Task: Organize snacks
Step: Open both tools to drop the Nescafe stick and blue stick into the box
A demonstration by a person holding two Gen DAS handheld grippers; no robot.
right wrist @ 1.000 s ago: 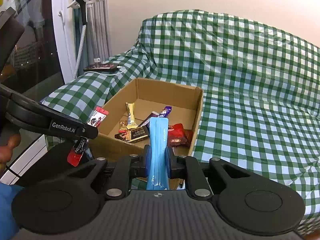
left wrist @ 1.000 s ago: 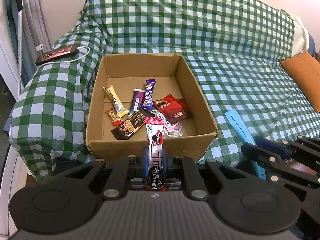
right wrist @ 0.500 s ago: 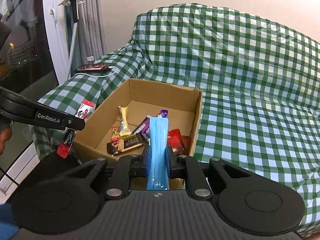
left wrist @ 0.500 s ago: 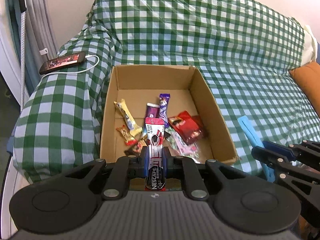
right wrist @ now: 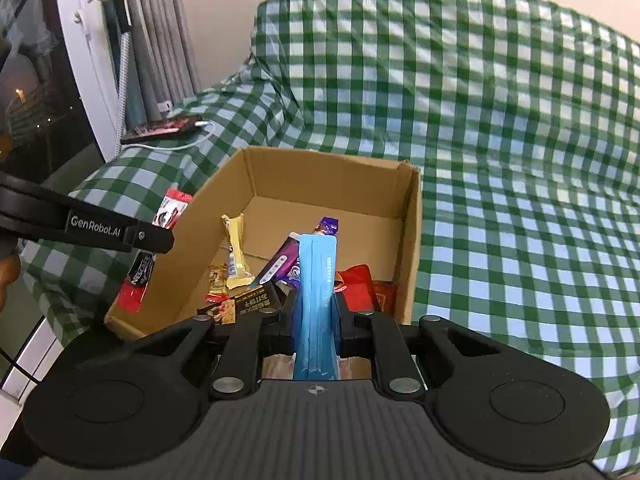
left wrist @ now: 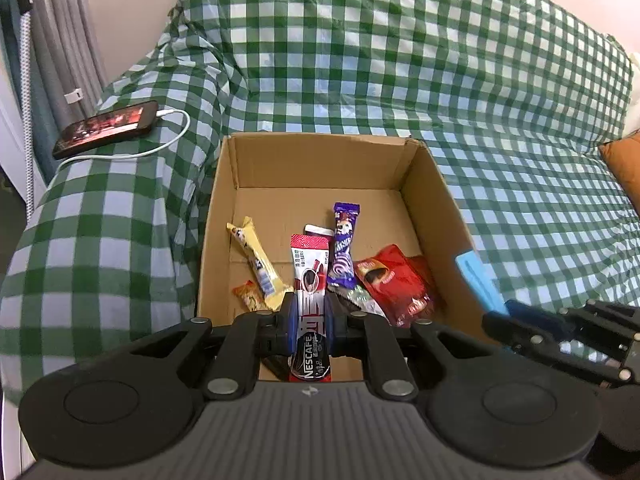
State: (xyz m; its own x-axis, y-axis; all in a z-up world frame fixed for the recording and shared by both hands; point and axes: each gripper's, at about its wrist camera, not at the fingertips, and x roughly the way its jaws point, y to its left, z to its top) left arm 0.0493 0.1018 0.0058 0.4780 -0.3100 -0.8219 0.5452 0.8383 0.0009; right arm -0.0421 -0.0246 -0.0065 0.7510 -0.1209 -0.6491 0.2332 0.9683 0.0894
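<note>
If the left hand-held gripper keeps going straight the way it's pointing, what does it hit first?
Probably the snacks lying in the open cardboard box: the left hand-held gripper, shut on a red Nescafe stick sachet, aims down at the purple wrapped bar. Depth is uncertain.

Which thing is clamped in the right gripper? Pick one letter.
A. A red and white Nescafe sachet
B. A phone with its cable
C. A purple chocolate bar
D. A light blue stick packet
D: in the right wrist view the right gripper is shut on the light blue stick packet, which stands up between its fingers in front of the cardboard box; the Nescafe sachet sits in the left gripper.
</note>
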